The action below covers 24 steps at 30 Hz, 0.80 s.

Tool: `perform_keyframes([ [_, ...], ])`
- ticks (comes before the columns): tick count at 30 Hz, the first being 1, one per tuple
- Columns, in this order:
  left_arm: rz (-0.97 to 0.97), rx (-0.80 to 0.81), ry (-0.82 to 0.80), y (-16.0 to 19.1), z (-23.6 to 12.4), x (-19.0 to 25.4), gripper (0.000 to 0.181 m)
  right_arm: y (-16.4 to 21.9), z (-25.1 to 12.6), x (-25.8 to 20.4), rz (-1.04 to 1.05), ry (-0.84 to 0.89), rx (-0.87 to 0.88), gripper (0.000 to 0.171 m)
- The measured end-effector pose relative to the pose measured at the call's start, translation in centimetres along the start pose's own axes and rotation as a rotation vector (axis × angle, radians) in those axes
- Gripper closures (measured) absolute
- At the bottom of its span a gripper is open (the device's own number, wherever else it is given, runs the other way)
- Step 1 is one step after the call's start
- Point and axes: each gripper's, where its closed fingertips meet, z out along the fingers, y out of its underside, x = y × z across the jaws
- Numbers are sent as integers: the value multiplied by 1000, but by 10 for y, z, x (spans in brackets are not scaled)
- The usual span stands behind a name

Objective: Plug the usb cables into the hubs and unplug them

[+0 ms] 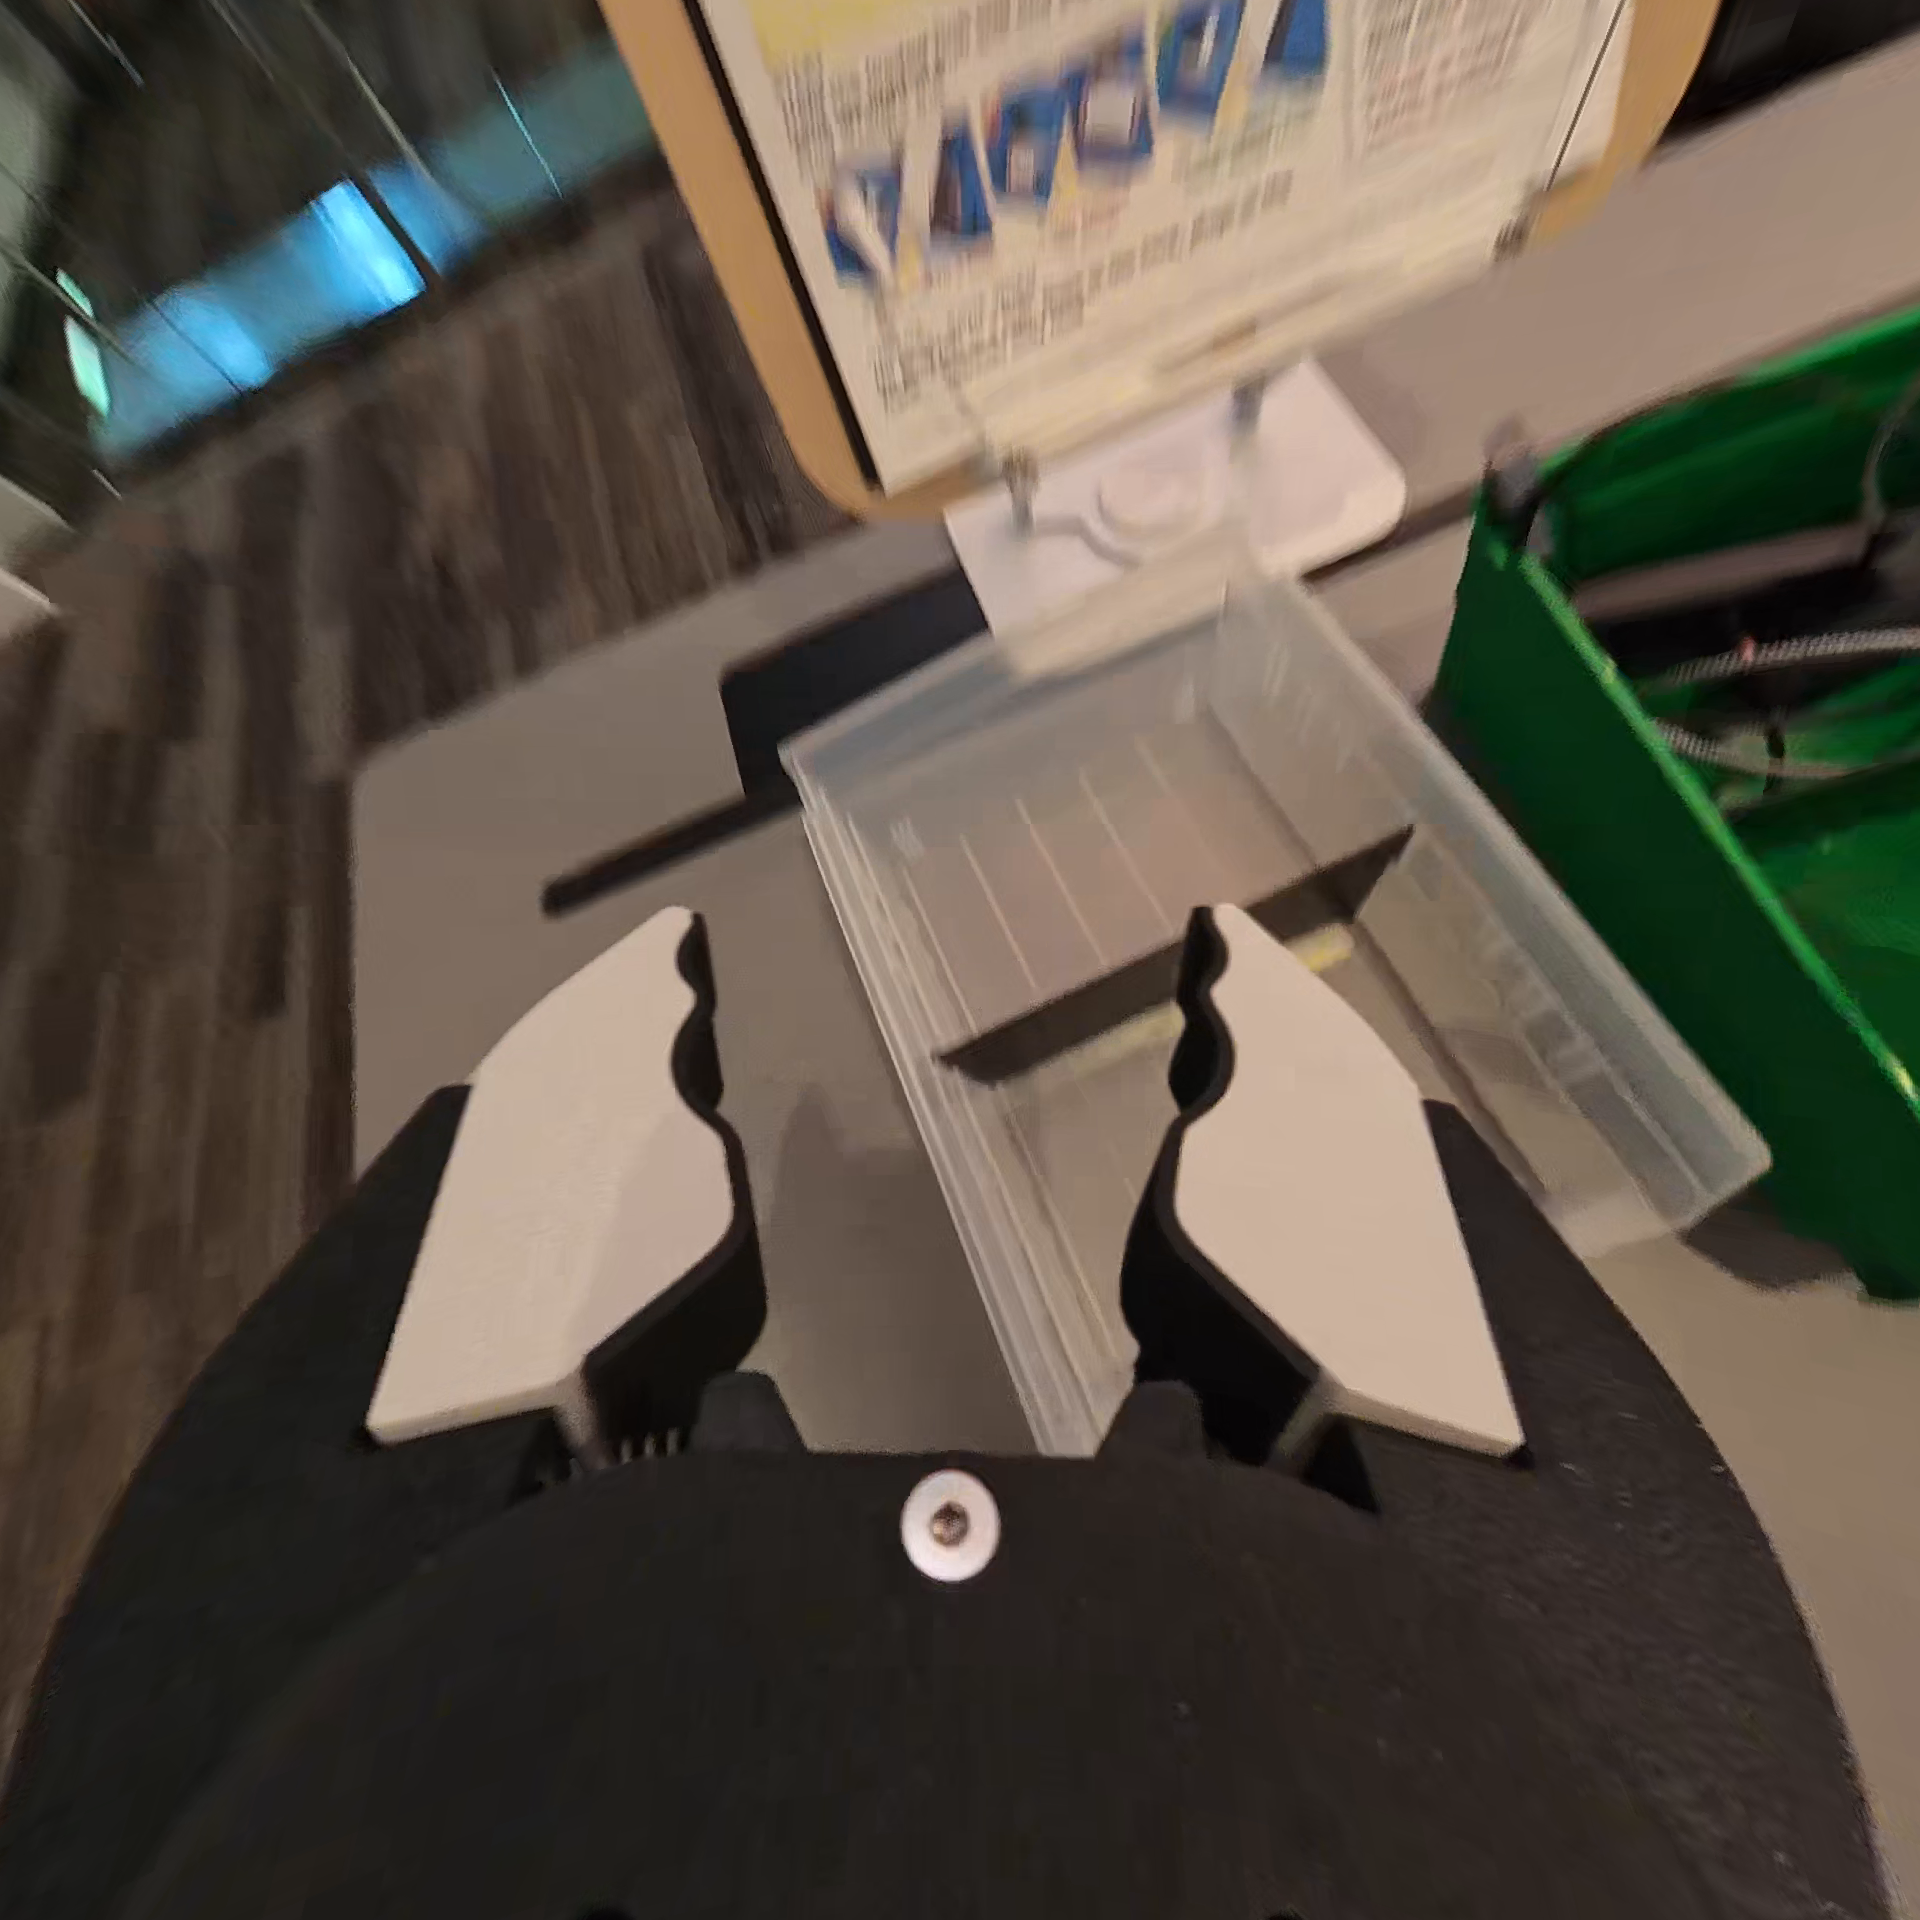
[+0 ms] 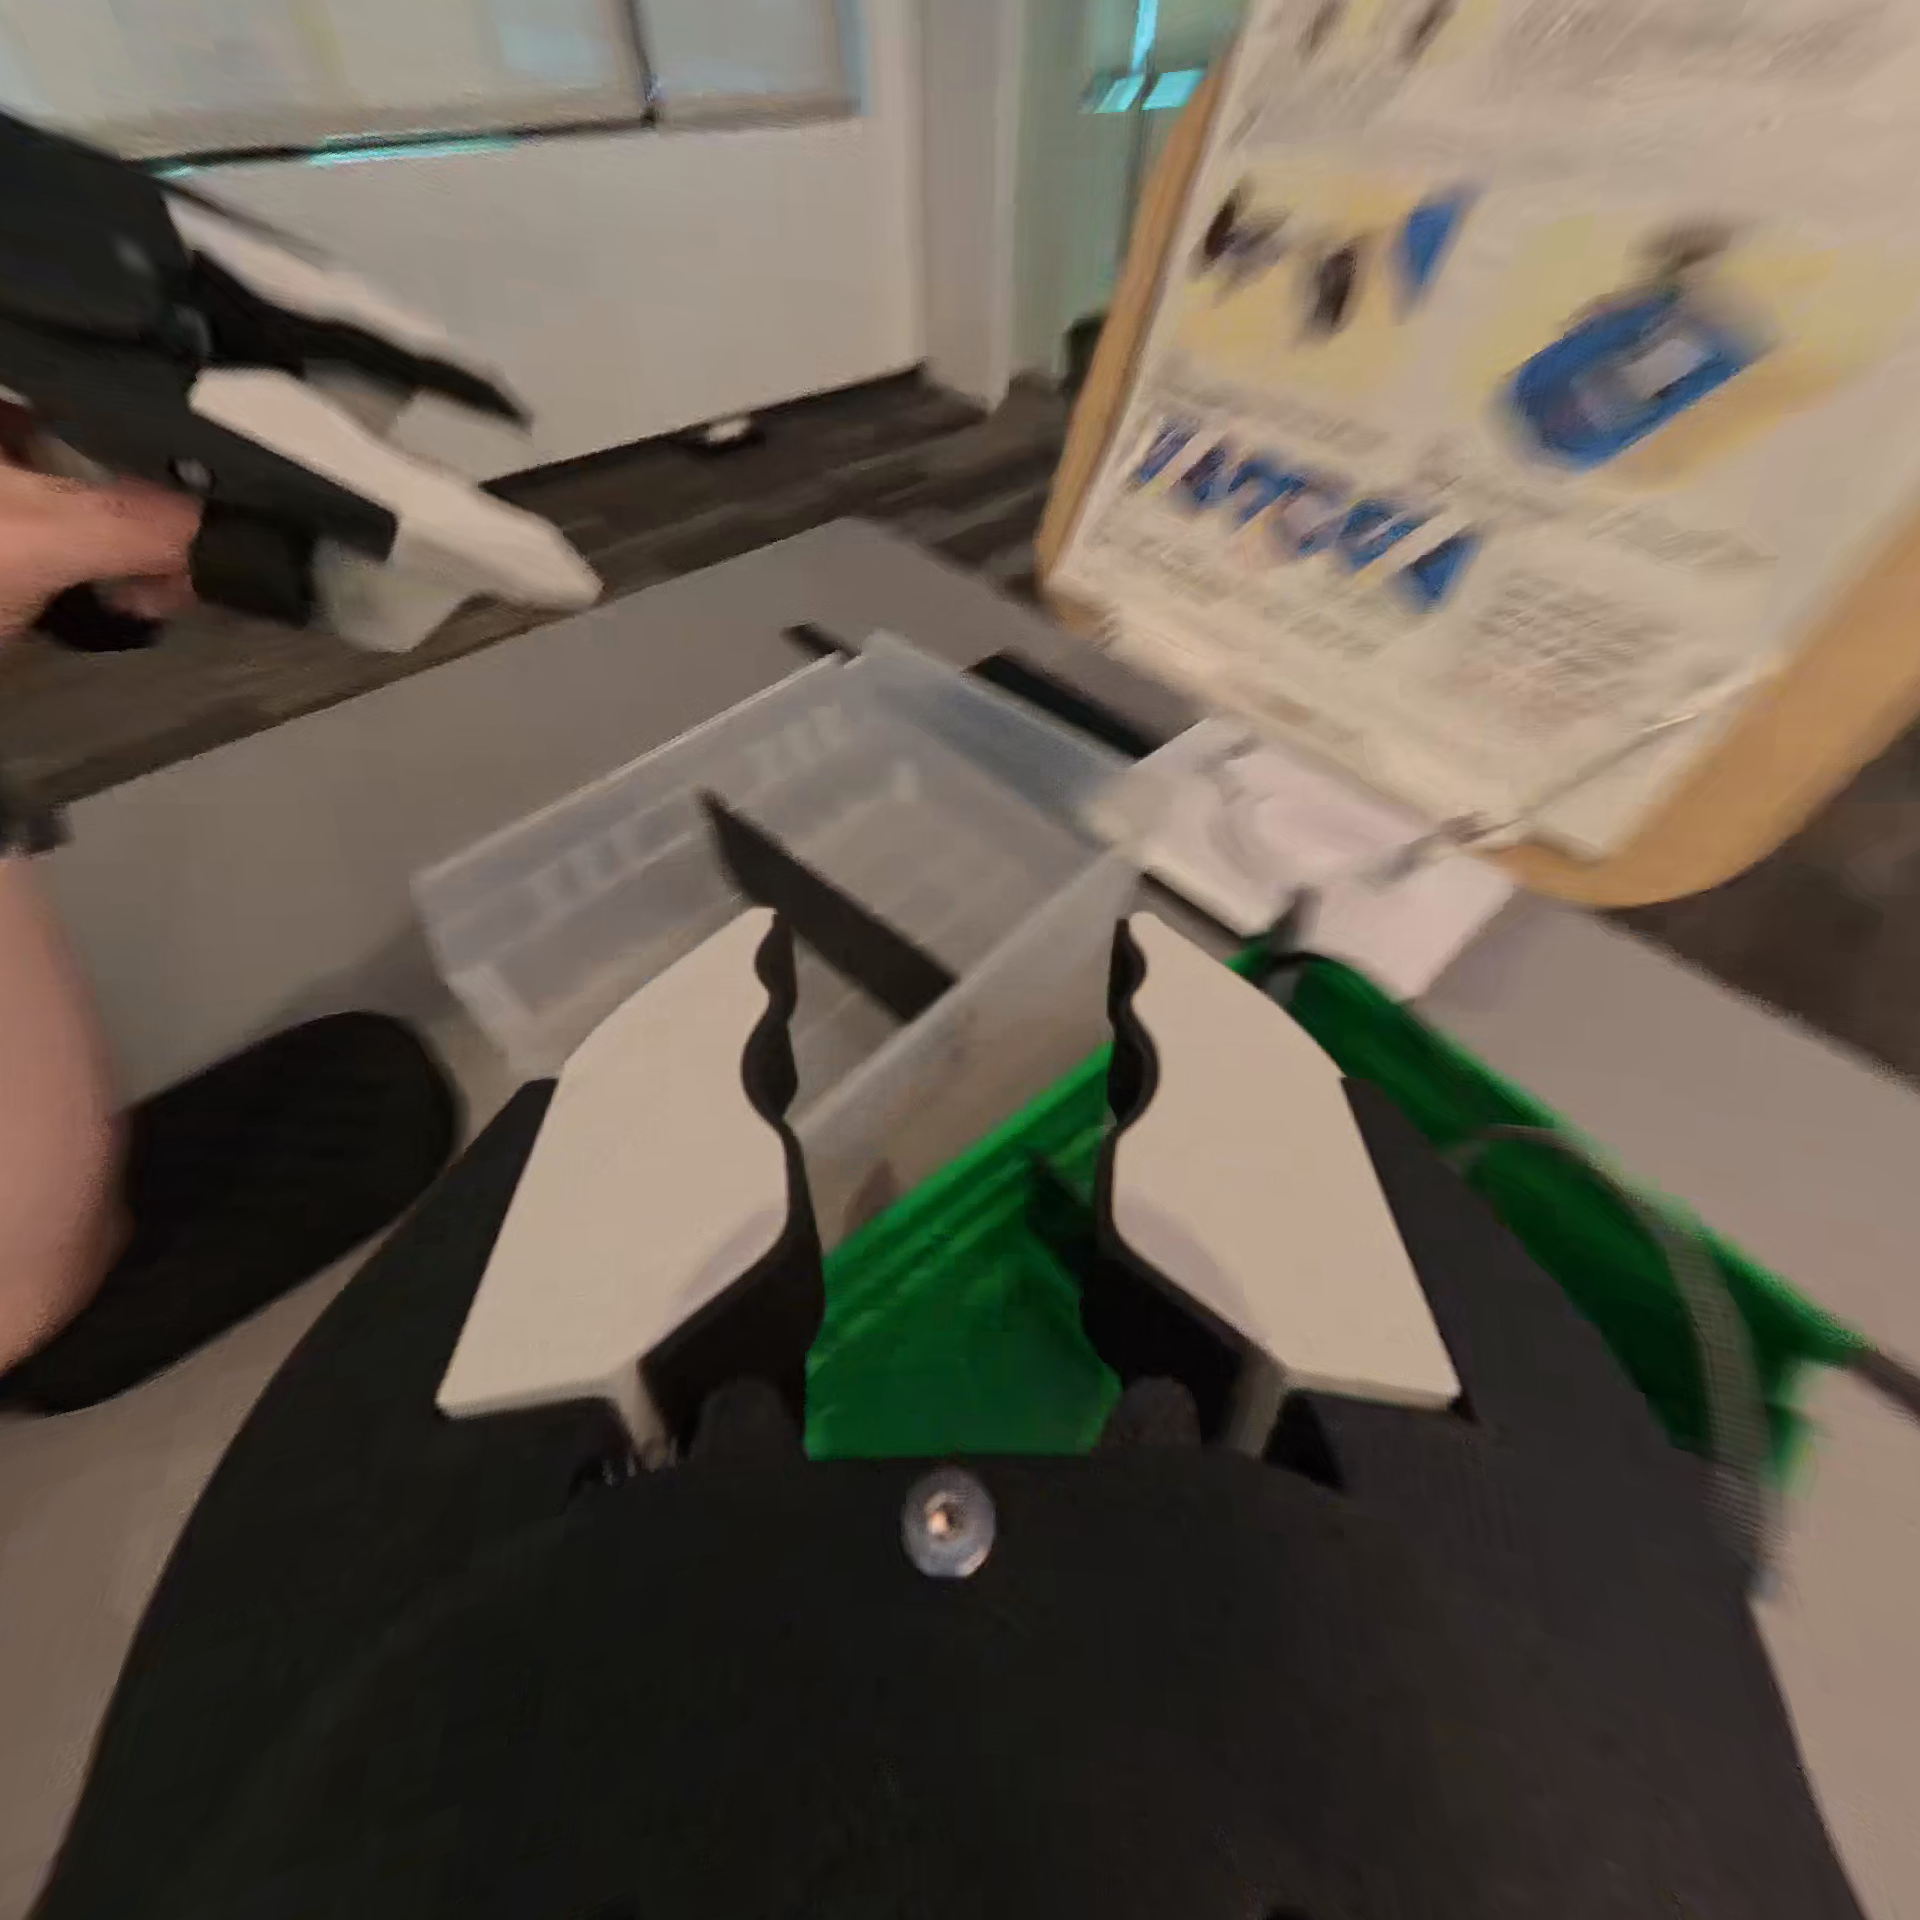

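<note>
My left gripper (image 1: 945,920) is open and empty, above the grey table (image 1: 582,831), at the near left end of a clear plastic bin (image 1: 977,1143). A long black piece (image 1: 1195,977) lies across that bin; I cannot tell whether it is a hub. A green bin (image 1: 1621,831) to the right holds braided cables (image 1: 1714,675). My right gripper (image 2: 951,923) is open and empty, above the green bin (image 2: 935,1299) and the clear bin's edge (image 2: 966,997). A grey braided cable (image 2: 1704,1309) hangs over the green bin's right side. Both views are blurred.
A printed sign on a tan board (image 1: 1143,208) stands on a white base (image 1: 1174,499) behind the bins. It also shows in the right wrist view (image 2: 1455,468). A dark slot (image 1: 831,665) cuts the table. A hand (image 2: 73,540) holds the left gripper (image 2: 540,499). A black rounded object (image 2: 239,1195) lies at left.
</note>
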Motion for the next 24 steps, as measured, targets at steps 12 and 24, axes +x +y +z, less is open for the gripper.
perform_keyframes([
  [12, 108, 378, -198, -61, -26, 37, 94, 131, 141, -9, 307, 78, -848, 125],
  [24, 167, 373, -426, -62, -38, 8, 93, 171, 155, -14, 369, 224, -1050, 136],
])
